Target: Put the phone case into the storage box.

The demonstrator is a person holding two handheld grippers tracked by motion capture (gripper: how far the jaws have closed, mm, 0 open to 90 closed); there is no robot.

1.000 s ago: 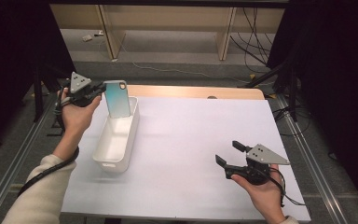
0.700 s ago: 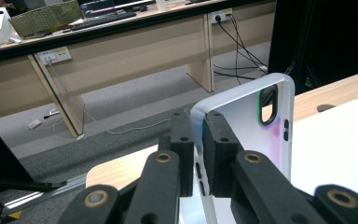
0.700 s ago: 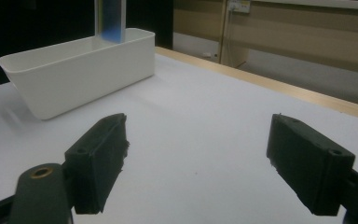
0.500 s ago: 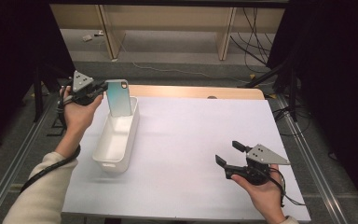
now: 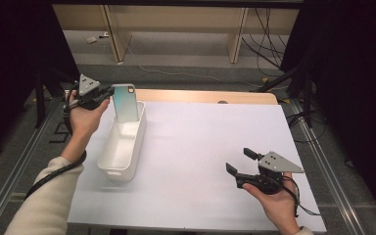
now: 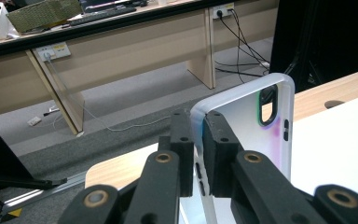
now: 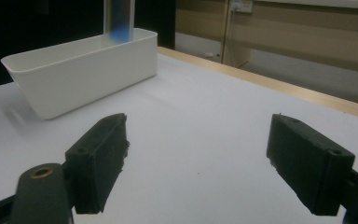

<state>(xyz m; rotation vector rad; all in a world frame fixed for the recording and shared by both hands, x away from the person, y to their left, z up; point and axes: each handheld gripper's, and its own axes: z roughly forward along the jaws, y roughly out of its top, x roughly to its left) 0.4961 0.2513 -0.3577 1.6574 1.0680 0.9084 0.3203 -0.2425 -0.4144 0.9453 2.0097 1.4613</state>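
At the far left corner of the table: left gripper (image 5: pixel 108 92), jaws clamped flat on one long edge of a phone case (image 5: pixel 126 103). Case: translucent, pale rim, iridescent back, camera cut-out at the top corner away from the jaws. It stands upright, its lower end down inside the far end of a white bin (image 5: pixel 122 147); whether it touches the bin floor cannot be told.

Below and toward the person from that claw: bin, long, narrow, open-topped, its near end rounded. Its far end lies close to the far border of the white table mat (image 5: pixel 200 161), beyond which a strip of bare wooden table edge (image 5: pixel 210 96) runs.

Right gripper (image 5: pixel 241 162): held low over the mat near the person's side, jaws spread wide, nothing between them. Ahead of these jaws, open mat up to the bin wall; to their right, open mat up to the wooden edge. The two grippers stand well apart.
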